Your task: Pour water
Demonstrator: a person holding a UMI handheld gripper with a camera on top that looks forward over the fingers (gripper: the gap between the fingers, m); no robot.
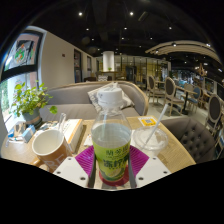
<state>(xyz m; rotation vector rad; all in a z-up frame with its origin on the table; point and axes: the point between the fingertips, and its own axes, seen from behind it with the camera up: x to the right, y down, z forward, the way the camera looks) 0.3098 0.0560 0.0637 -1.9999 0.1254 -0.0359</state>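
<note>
tongs (112, 165) grip upright bottle (111, 140)

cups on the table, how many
2: a mug left of the bottle held in the gripper, and a clear cup right of it. Others may be hidden.

Cafe-type room w/ a light wood table (178, 152) up front, grey curved sofa (70, 98) behind it. Chairs (172, 95) & more tables further back on the right; potted plant (30, 100) near a framed picture (22, 50) on the left wall. Small ceiling spots (80, 14) overhead, lit curved strip (180, 46) to the right.
</note>
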